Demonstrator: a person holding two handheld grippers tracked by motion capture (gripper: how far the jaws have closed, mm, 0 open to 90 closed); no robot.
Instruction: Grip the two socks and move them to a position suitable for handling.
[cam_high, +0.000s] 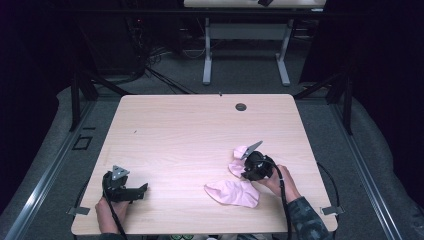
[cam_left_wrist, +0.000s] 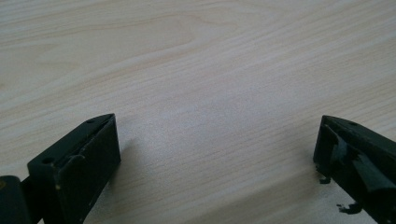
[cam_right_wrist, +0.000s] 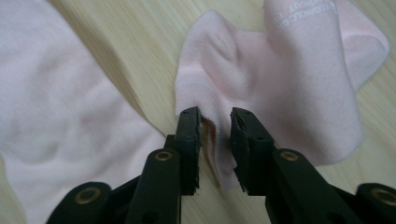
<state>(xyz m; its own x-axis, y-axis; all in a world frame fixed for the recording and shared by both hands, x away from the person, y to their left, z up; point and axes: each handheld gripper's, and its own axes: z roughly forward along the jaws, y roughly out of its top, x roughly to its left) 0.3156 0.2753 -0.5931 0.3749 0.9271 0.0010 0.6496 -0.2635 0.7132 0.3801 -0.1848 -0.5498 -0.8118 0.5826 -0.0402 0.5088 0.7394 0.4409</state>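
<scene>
Two pink socks lie on the wooden table (cam_high: 190, 130) at the front right. One sock (cam_high: 232, 192) (cam_right_wrist: 65, 121) is spread flat. The other sock (cam_high: 239, 152) (cam_right_wrist: 289, 79) is bunched up beside it, with white lettering near one end. My right gripper (cam_high: 246, 170) (cam_right_wrist: 215, 135) is over the bunched sock, its jaws shut on a fold at the sock's edge, and creases run out from the pinch. My left gripper (cam_high: 144, 190) (cam_left_wrist: 217, 140) rests at the front left of the table, wide open, with bare wood between its jaws.
A round cable hole (cam_high: 241, 106) sits near the table's far edge. Beyond the table stand another desk's legs (cam_high: 207, 55) on grey carpet, and dark frame struts (cam_high: 82, 85) flank both sides.
</scene>
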